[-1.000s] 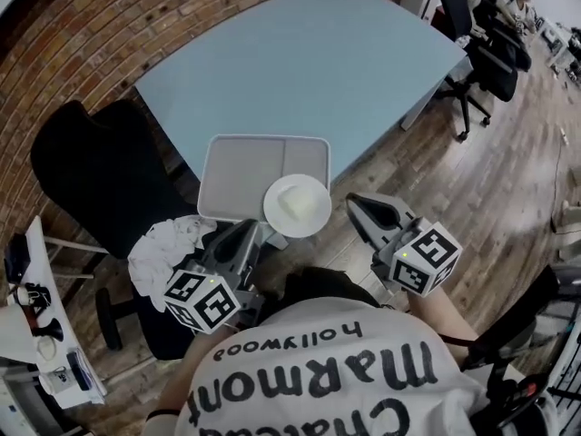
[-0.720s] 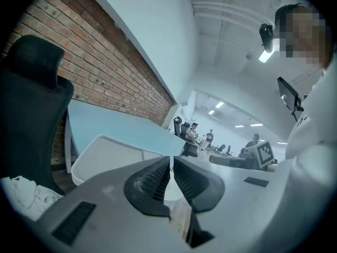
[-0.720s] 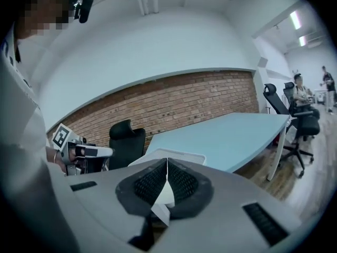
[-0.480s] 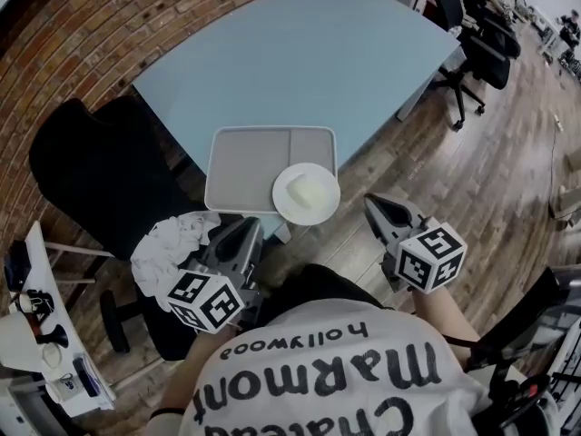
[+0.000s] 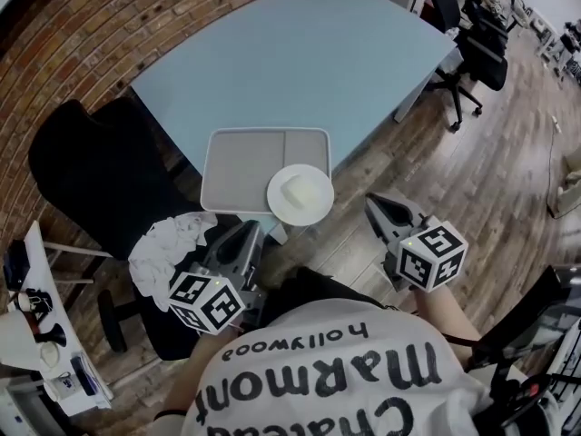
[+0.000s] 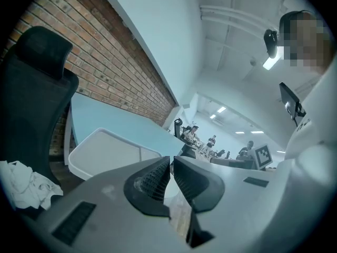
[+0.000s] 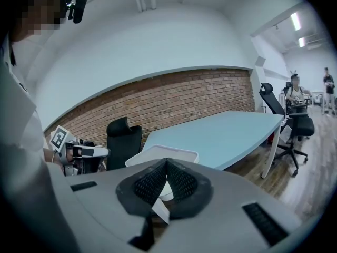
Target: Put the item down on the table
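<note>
White round plate (image 5: 313,214) with a pale lump (image 5: 298,190) rests over the 5 o'clock corner of the grey rectangular tray (image 5: 241,166), at the light-blue table (image 5: 300,62) edge. I see a crumpled white cloth (image 5: 168,248) at 9 o'clock of my left gripper (image 5: 248,232), whose jaws sit almost together, empty. My right gripper (image 5: 375,203), at the plate's 4 o'clock, is closed on nothing.

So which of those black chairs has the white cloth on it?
The near chair by the brick wall; its seat holds the white cloth. The far chairs look bare.
</note>
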{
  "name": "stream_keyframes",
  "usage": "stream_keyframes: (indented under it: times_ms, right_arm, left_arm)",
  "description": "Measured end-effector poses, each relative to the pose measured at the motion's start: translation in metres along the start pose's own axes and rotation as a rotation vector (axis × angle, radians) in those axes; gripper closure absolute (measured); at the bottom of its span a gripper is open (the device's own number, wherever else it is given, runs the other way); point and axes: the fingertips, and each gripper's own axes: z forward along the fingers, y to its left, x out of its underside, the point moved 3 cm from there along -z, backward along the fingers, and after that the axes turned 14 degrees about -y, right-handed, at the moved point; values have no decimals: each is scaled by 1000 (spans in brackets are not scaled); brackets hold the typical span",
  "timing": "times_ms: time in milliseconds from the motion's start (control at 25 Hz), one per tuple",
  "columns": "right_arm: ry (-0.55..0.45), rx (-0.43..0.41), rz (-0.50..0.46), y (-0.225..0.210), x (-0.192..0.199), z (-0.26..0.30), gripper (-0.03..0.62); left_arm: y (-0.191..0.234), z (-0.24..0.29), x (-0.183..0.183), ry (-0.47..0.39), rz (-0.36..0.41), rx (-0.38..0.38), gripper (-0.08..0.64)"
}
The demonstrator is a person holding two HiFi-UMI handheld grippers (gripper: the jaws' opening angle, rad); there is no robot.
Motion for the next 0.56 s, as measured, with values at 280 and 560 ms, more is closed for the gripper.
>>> stream_keyframes:
  times_ms: [280,560]
  right_arm:
    - [3,-5,5,3,2,0,583]
    - [-6,-23,14,10,0,0,582]
  left_arm:
    - [3,-6,-2,-11,-1,-25,534]
    - [4,-13,-2,-6,6,-31,534]
